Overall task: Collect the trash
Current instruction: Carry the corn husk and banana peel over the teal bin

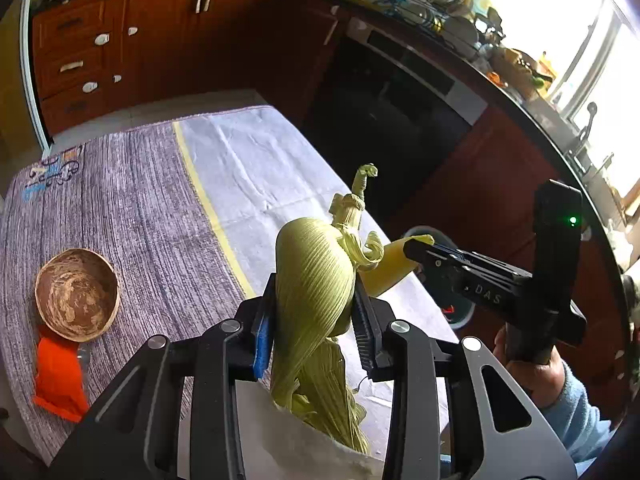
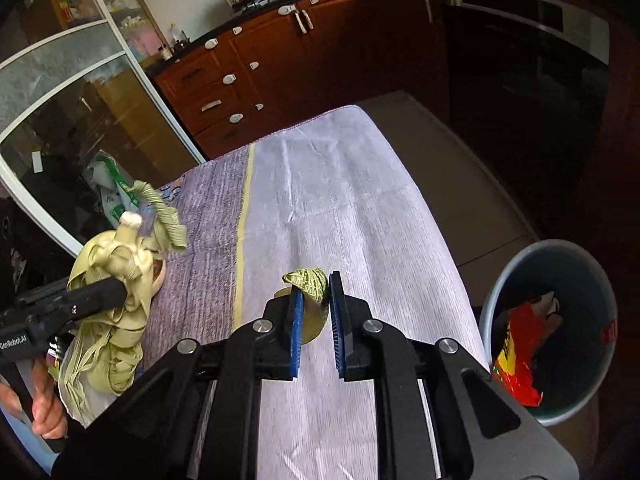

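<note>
My left gripper point(image 1: 314, 300) is shut on a pale green corn husk bundle point(image 1: 316, 268), lifted above the cloth-covered table point(image 1: 160, 208); loose strips hang below the jaws. In the right wrist view, the same husk bundle point(image 2: 112, 320) hangs at the left edge from the left gripper point(image 2: 116, 290). My right gripper point(image 2: 316, 300) is shut on a piece of melon rind point(image 2: 310, 284), yellow inside and netted green outside, held above the table's right half. From the left wrist view the right gripper point(image 1: 418, 246) carries that rind point(image 1: 390, 268) just right of the husk.
A grey trash bin point(image 2: 560, 264) stands on the floor off the table's right edge, with a red wrapper point(image 2: 516, 352) inside. A coconut shell bowl point(image 1: 78, 294) and an orange wrapper point(image 1: 60, 376) lie on the table's left side. Wooden cabinets point(image 1: 160, 40) and a dark oven point(image 1: 400, 92) stand beyond.
</note>
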### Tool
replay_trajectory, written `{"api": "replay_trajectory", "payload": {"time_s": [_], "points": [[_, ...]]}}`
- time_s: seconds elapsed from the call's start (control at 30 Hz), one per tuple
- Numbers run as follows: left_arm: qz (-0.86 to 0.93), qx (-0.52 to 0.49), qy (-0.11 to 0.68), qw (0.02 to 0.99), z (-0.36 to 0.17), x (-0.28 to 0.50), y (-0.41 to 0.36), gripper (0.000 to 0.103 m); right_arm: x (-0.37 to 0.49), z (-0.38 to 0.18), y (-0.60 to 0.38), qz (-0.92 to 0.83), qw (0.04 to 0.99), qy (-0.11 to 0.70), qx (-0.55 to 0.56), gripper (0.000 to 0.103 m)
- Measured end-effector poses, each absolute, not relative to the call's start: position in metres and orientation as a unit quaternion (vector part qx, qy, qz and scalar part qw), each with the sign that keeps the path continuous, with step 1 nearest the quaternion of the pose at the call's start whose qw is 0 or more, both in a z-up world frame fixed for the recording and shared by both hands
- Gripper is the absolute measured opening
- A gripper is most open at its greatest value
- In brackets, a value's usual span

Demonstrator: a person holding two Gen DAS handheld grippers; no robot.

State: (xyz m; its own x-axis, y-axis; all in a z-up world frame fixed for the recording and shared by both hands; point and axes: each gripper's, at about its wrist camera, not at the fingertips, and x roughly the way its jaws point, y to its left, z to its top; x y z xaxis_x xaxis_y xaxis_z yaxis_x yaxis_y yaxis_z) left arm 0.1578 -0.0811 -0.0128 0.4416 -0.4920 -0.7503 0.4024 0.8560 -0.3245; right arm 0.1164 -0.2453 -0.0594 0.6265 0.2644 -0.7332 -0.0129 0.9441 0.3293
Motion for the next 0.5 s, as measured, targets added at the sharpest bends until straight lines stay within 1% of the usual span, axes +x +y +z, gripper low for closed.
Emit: {"api": "replay_trajectory", "payload": {"time_s": [0.07,0.17,0.27,0.33,0.5], "points": [[-0.271,-0.051,0.457,0.846,-0.009,0.153,-0.085,0.035,0.108,-0.056,-0.246,0.078,0.892,0.422,0.143,0.012],[-0.307,-0.084,0.442,0.839,0.006,0.143,-0.086,0.037,0.098,-0.053,-0.251,0.078,0.893,0.418,0.144,0.012],[-0.270,-0.039,0.433,0.859,0.011,0.138,-0.094,0.037,0.089,-0.049,-0.255,0.078,0.894,0.415,0.147,0.012],[-0.284,-0.054,0.435,0.853,0.013,0.132,-0.095,0.037,0.083,-0.046,-0.257,0.074,0.897,0.412,0.140,0.012],[-0.282,-0.037,0.424,0.860,0.018,0.120,-0.106,0.037,0.069,-0.041,-0.263,0.068,0.899,0.410,0.138,0.012]]}}
